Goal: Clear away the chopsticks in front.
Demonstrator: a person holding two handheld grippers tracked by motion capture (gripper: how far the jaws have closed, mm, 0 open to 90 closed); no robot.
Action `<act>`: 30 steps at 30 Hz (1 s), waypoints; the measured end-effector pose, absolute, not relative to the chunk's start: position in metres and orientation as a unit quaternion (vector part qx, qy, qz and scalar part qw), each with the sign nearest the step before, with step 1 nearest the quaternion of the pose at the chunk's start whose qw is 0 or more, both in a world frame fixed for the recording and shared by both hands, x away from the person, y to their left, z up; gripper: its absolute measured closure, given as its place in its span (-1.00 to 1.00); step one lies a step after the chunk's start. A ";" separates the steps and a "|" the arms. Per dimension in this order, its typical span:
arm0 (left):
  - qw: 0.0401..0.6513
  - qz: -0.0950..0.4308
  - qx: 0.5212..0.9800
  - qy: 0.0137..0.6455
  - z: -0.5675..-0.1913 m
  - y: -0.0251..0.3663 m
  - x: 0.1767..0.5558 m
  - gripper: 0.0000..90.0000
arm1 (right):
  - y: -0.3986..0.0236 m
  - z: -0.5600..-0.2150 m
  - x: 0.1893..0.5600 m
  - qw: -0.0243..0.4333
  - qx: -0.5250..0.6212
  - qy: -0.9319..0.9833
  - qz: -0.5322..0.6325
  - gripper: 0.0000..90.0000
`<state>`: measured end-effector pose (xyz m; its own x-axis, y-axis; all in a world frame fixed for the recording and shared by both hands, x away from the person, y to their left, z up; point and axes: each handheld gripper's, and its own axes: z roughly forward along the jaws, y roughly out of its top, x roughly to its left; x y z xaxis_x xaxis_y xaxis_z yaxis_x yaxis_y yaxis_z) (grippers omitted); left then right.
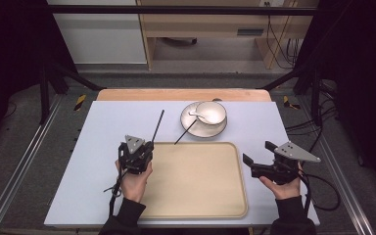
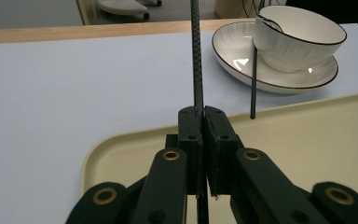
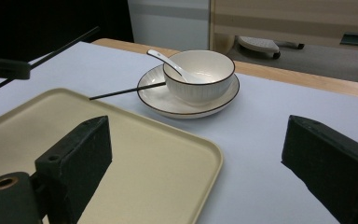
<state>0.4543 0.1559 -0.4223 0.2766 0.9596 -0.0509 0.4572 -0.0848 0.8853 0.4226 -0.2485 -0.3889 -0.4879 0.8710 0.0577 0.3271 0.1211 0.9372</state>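
Note:
My left gripper (image 1: 148,146) is shut on a thin black chopstick (image 1: 158,125) at the near left corner of the beige tray (image 1: 196,181). The stick points away over the table. In the left gripper view the jaws pinch this chopstick (image 2: 196,56) between the pads. A second black chopstick (image 1: 185,132) leans from the plate (image 1: 188,125) down to the tray's far edge. A white bowl (image 1: 211,112) with a white spoon (image 1: 199,116) in it stands on that plate. Right of the tray, my right gripper (image 1: 258,151) is open, with nothing between its jaws.
The tray (image 3: 144,163) lies on a pale blue table top, with the bowl (image 3: 200,77) and plate (image 3: 168,105) just beyond it. A wooden strip runs along the table's far edge. Black frame bars stand at both sides.

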 end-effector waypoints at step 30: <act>0.385 0.303 0.641 0.591 -0.471 0.183 0.379 0.90 | -0.241 -0.389 0.422 0.270 0.422 0.707 0.500 -0.82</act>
